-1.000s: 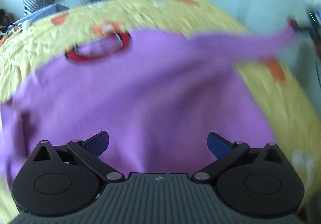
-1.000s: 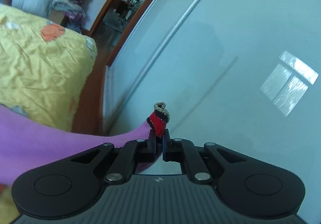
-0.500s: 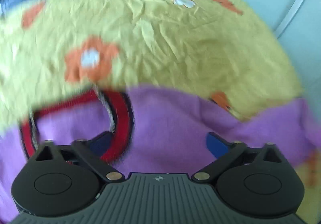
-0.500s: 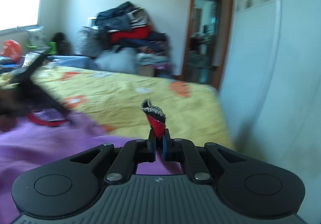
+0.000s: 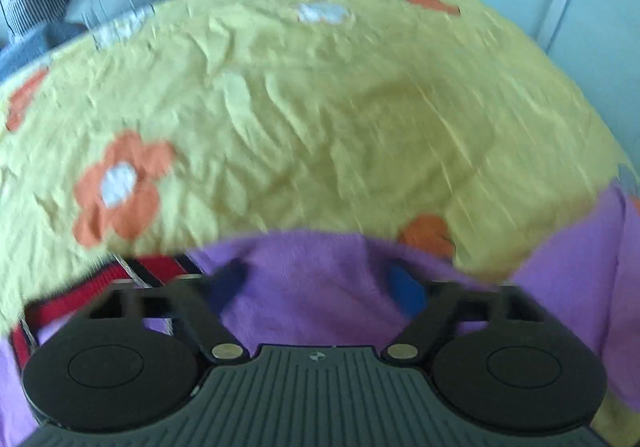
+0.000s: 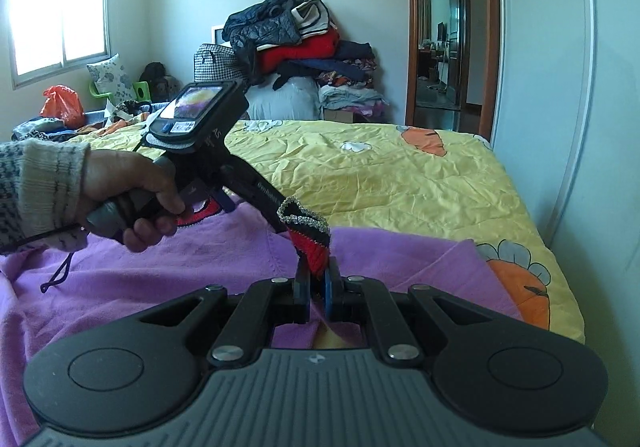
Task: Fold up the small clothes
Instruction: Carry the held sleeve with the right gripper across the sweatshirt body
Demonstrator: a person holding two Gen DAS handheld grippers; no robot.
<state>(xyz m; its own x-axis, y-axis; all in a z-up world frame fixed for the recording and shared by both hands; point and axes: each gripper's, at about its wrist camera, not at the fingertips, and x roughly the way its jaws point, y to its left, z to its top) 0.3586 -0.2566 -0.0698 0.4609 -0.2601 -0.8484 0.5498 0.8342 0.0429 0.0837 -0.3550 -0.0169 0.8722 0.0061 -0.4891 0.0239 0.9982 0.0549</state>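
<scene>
A purple sweater [image 6: 168, 271] with a red and black collar [image 5: 100, 283] lies on the yellow bedspread [image 6: 380, 183]; it also shows in the left wrist view [image 5: 312, 279]. My right gripper [image 6: 317, 287] is shut on the sweater's red and black sleeve cuff [image 6: 310, 237], which stands up between the fingers. My left gripper [image 5: 320, 287] is open, its blue pads apart over the sweater's shoulder by the collar. In the right wrist view the left gripper [image 6: 228, 203] sits in a hand just above the collar.
The bedspread has orange flower [image 5: 120, 187] and carrot prints [image 6: 428, 139]. A tall pile of clothes [image 6: 296, 47] stands behind the bed. A white wardrobe door [image 6: 580, 87] runs along the right side. An open doorway [image 6: 440, 43] is at the back.
The right gripper has brought the cuff in over the bed and lower, toward the sweater body. The left gripper has moved forward along the sweater, past the collar, staying open.
</scene>
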